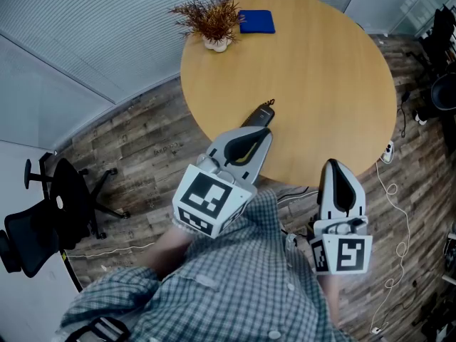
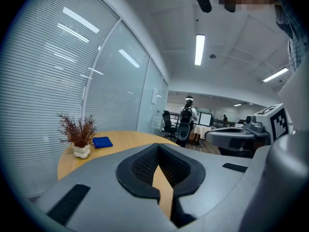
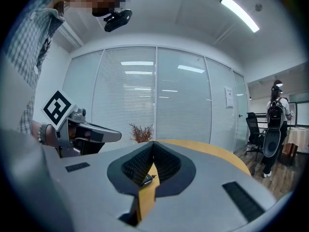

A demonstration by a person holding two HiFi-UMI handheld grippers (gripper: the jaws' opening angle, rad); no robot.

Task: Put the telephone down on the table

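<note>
Head view: left hand-held gripper (image 1: 258, 140) forward

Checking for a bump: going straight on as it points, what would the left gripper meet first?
Likely the telephone just ahead of the left gripper on the table; height is unclear.

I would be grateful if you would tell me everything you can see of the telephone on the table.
The telephone is a dark, slim handset with a short aerial at its far end. It lies flat on the round wooden table, near the person's edge, just beyond the left gripper, whose tip hides its near end and whose shut jaws hold nothing.
</note>
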